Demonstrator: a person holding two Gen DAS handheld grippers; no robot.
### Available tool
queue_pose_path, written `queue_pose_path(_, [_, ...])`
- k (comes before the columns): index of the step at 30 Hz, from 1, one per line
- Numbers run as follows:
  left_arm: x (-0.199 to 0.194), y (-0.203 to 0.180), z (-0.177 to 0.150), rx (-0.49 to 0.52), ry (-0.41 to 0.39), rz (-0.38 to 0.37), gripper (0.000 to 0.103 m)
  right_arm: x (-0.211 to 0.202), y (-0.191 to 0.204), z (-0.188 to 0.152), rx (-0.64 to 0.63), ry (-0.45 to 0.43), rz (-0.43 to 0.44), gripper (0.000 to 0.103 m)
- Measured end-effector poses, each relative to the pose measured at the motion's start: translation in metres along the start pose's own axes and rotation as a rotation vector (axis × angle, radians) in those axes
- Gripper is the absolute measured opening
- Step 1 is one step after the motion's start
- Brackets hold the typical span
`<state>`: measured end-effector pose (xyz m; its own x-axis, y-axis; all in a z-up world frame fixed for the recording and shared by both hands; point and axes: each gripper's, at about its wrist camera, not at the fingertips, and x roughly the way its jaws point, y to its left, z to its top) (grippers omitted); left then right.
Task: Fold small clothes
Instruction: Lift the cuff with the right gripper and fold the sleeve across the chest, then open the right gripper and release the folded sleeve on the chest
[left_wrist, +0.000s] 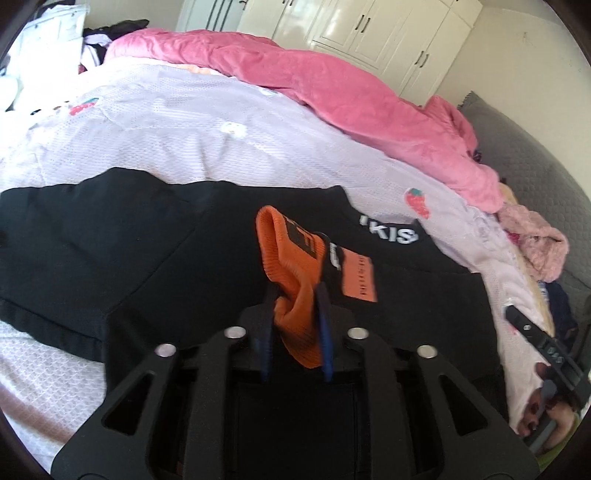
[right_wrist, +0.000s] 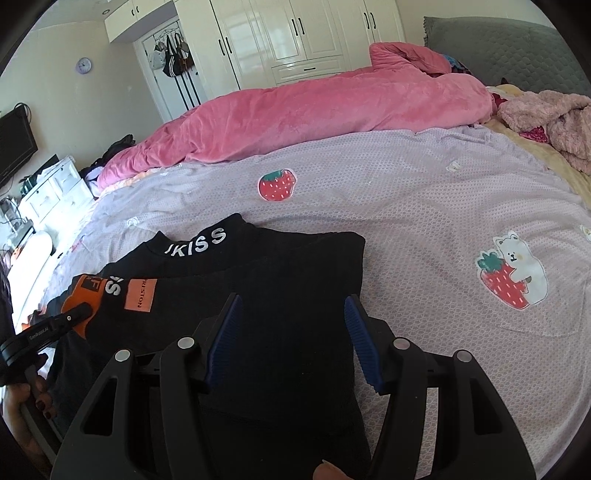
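Note:
A black top (left_wrist: 110, 254) with white collar lettering (left_wrist: 391, 230) lies on the bed. My left gripper (left_wrist: 295, 295) is shut on its orange cuff (left_wrist: 291, 266) and holds the sleeve over the body, beside an orange patch (left_wrist: 360, 278). In the right wrist view the same black top (right_wrist: 288, 288) lies folded, with the orange cuff (right_wrist: 83, 295) and the left gripper (right_wrist: 79, 314) at the left. My right gripper (right_wrist: 293, 306) is open just above the top's right part, holding nothing.
The lilac bedsheet (right_wrist: 406, 206) with strawberry prints covers the bed. A pink duvet (right_wrist: 314, 114) is heaped along the far side. A fluffy pink garment (right_wrist: 550, 118) and grey headboard (right_wrist: 509, 48) are at the right. White wardrobes (right_wrist: 295, 33) stand behind.

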<state>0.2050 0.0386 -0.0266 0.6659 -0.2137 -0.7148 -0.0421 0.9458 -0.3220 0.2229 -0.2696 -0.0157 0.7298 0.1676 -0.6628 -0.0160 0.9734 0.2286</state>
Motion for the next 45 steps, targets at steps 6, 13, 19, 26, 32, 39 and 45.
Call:
queue_pose_path(6, [-0.025,0.015,0.004,-0.005,-0.056,0.056,0.018,0.001,0.009,0.000,-0.026,0.000,0.012,0.057])
queue_pose_path(13, [-0.024,-0.011,0.002,0.056,-0.025,-0.031,0.018,0.009,0.028,-0.006,-0.084,0.035,0.043,0.057])
queue_pose_path(19, [0.015,-0.013,-0.015,0.102,0.096,0.050,0.019,0.023,0.035,-0.018,-0.129,0.126,0.030,0.058])
queue_pose_path(26, [0.004,-0.007,-0.014,0.083,0.068,0.023,0.036,0.036,0.034,-0.027,-0.155,0.185,-0.035,0.063])
queue_pose_path(32, [-0.011,-0.007,-0.013,0.080,0.043,0.031,0.057,0.020,0.040,-0.020,-0.130,0.142,0.025,0.073])
queue_pose_path(39, [-0.036,0.002,-0.008,0.075,-0.009,0.075,0.082,0.010,0.054,-0.013,-0.135,0.113,0.048,0.081])
queue_pose_path(45, [-0.059,0.020,-0.002,0.032,-0.055,0.100,0.094,0.004,0.068,-0.010,-0.136,0.090,0.060,0.094])
